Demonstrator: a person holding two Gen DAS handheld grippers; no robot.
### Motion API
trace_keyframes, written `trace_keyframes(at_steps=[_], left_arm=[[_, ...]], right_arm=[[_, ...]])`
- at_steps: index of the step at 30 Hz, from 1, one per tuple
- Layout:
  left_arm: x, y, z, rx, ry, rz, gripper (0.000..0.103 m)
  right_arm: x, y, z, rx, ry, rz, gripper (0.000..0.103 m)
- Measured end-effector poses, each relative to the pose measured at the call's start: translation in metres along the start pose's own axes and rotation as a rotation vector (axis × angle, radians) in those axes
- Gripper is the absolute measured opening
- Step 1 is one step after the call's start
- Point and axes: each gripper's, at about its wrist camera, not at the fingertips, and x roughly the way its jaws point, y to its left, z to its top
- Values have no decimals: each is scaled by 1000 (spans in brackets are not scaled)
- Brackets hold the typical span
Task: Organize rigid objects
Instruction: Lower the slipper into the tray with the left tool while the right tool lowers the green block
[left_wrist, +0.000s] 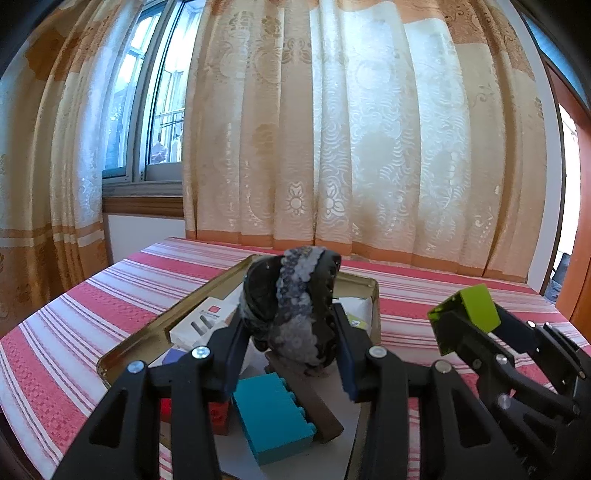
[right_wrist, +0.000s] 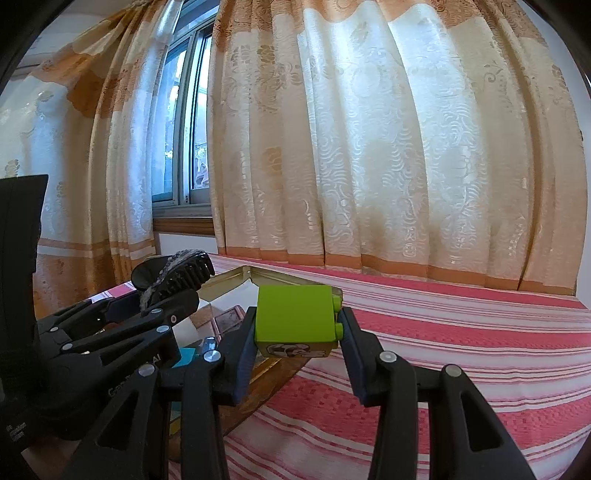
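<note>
black sequined hair claw (left_wrist: 291, 306) held aloft, green block (right_wrist: 295, 319) raised

Cream and orange patterned curtains (left_wrist: 369, 129) hang across the back, parted at the left on a grey-framed window (left_wrist: 155, 110) bright with daylight. Below it, a brown wooden sill (left_wrist: 142, 206) and white wall (left_wrist: 144, 236). A red-and-white striped cloth covers the table (left_wrist: 443, 295).

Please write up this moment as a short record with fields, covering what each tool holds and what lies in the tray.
left tool: shut on black hair claw clip with grey sequin band, above the tray
right tool: shut on lime-green plastic building block
gold metal tray: holds teal plastic brick, brown bar, red block, white card box
surface: red-and-white striped tablecloth
</note>
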Motion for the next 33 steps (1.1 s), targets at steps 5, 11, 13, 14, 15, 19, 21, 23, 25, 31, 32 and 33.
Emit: trace_keyframes(at_steps=[5,11,13,14,15,19,21,23,25,31,32,33], left_arm=[[-1,3,-1,-7,-1,-1,42],[0,9,0,-28,5,-3,42],[-1,10,0,-35,-1,-1,42],[-2,12,1,-36,-3,1,42],[-2,12,1,-36,-4,2,42],[-4,21,2,-33,-6,24,42],[-3,31,4,-42,5,42,42],[0,39,6,-42,26,54,42],[5,46,8,-46,62,64,42],[20,55,17,-29,155,50,42],[24,55,18,-29,178,40,42],[28,56,20,-36,200,26,42]], right_arm=[[1,4,1,-2,1,9,45],[3,9,1,-6,3,19,45],[4,10,1,-8,4,23,45],[4,11,1,-9,5,25,45],[4,12,1,-9,5,28,45],[9,14,2,-2,22,60,45],[15,13,2,16,43,82,45],[22,13,3,33,73,113,45],[30,15,5,44,102,139,45],[51,27,22,44,160,193,45],[55,29,25,39,167,194,45],[61,32,29,32,176,195,45]])
